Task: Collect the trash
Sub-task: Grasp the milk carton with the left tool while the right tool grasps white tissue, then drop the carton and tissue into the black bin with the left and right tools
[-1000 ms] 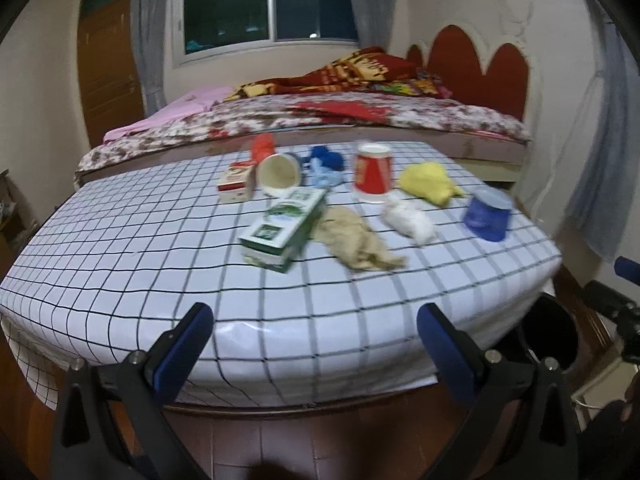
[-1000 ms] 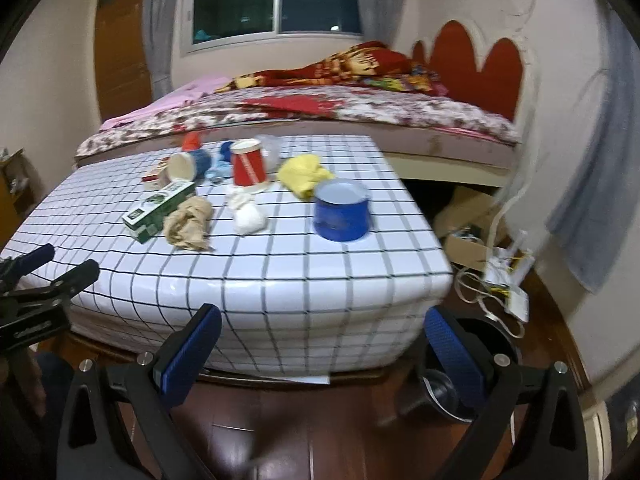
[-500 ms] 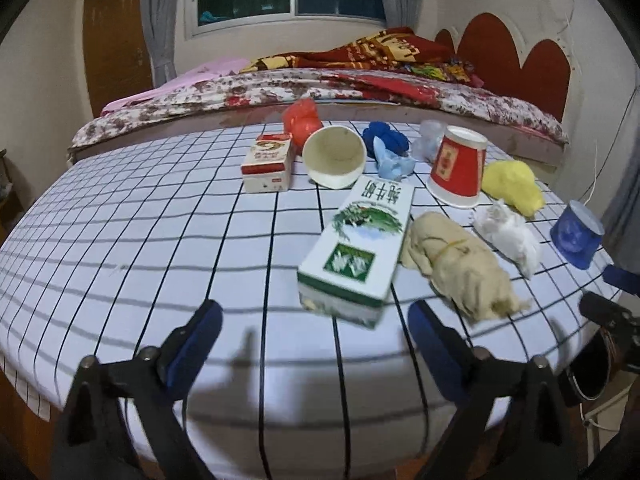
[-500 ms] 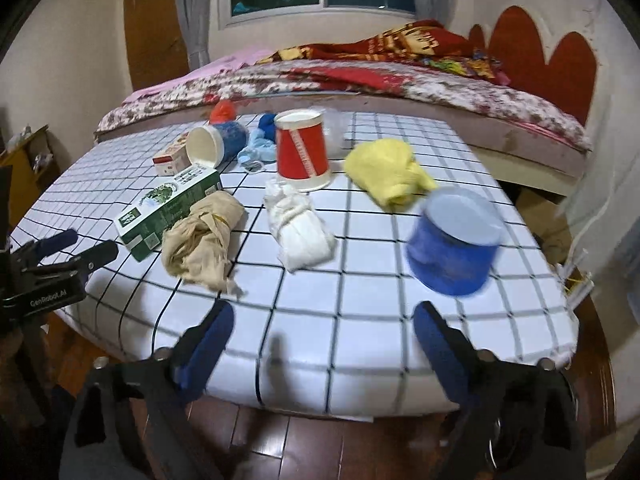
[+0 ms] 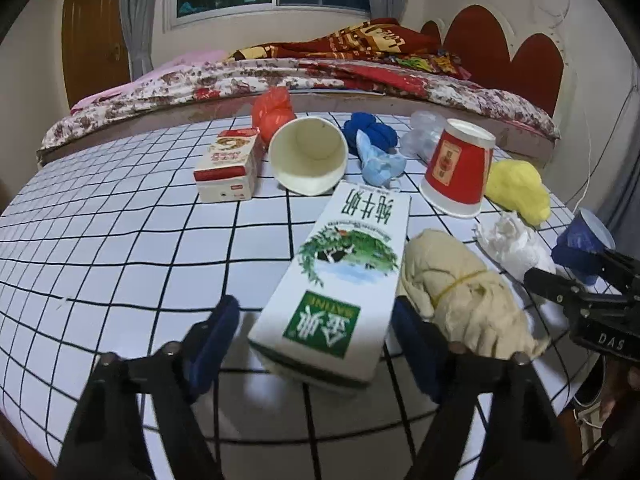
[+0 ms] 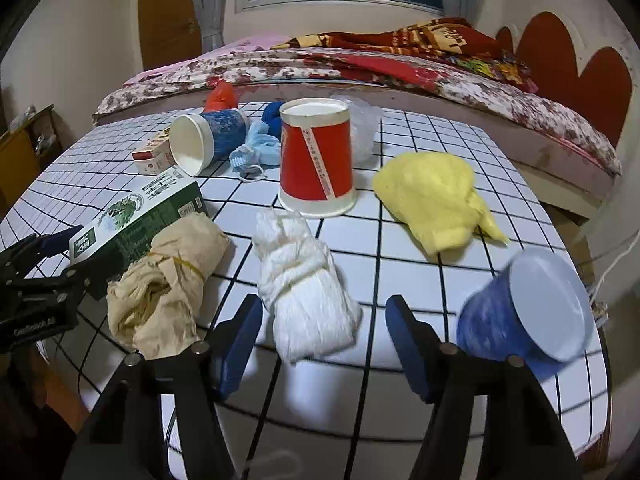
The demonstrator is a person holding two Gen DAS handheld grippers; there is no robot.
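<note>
- The trash lies on a table [image 5: 120, 240] with a white cloth marked in black squares. A bed [image 5: 280, 72] stands behind it.
- The left gripper [image 5: 316, 340] hangs low over the near edge. Its blue fingers [image 5: 212, 336] sit on both sides of the near end of a white and green milk carton [image 5: 344, 276]. The jaws are closing, but the pads do not press the carton yet — a small gap shows on each side.
- The right gripper [image 6: 320, 340] hangs over the near edge too. A white wad of paper [image 6: 304, 280] lies just ahead, with its near end between the fingers. The jaws are closing, and the pads do not touch the wad.
- A tan crumpled bag [image 5: 456, 284] with a rubber band around it lies between the carton and the white wad, touching the carton's side.
- A red paper cup [image 6: 316, 160] stands upside down behind the white wad.
- A yellow cloth [image 6: 436, 196] lies to the right of the red cup.
- A blue cup [image 6: 528, 312] is tipped at the right front corner, just beside the right gripper's finger.
- Farther back lie a paper cup [image 5: 308, 156] on its side, a small red and white box [image 5: 228, 164], an orange bag [image 5: 274, 108], a dark blue bundle [image 5: 372, 128], a light blue mask [image 5: 380, 164] and a clear plastic bag [image 5: 424, 132].
</note>
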